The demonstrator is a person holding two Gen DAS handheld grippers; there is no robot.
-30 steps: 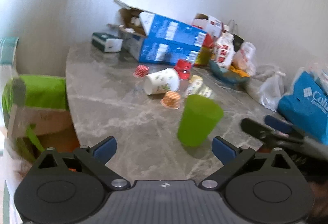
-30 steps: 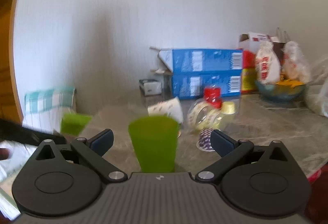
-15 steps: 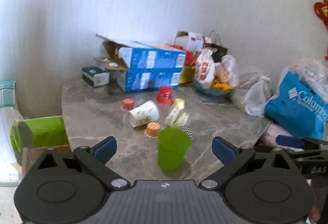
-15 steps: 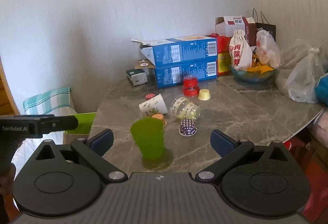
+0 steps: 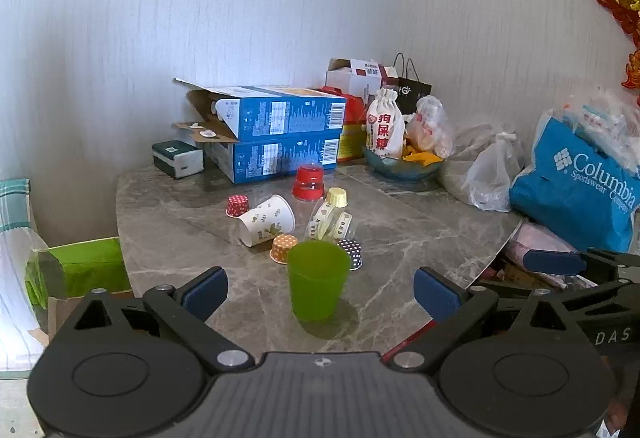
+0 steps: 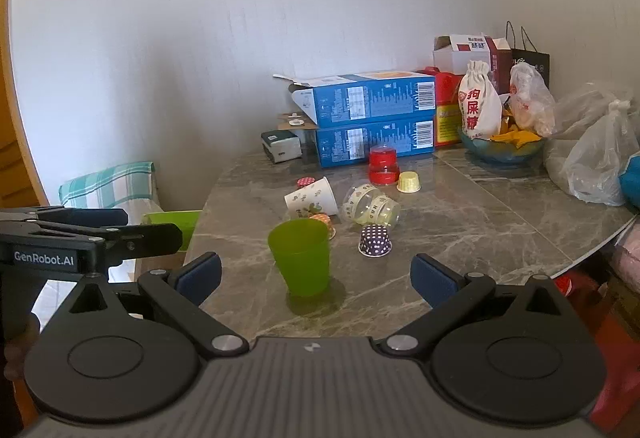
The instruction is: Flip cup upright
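On table point(image 6: 460, 230): green cup point(image 6: 300, 256) upright, mouth up; left gripper point(image 5: 320, 288) and right gripper point(image 6: 316, 274) short of it, jaws wide, empty.

You have a grey marbled table point(image 5: 192, 238) with a rounded near edge. Directly on it: a green cup point(image 5: 318, 280) upright near the front; behind it a white paper cup point(image 5: 267, 220) on its side and a clear printed cup point(image 6: 372, 205), also on its side. Small cupcake liners sit around them. Two stacked blue boxes point(image 5: 280, 133) rest at the back, with a teal bowl point(image 6: 500, 150) and plastic bags point(image 6: 596, 161) to their right.
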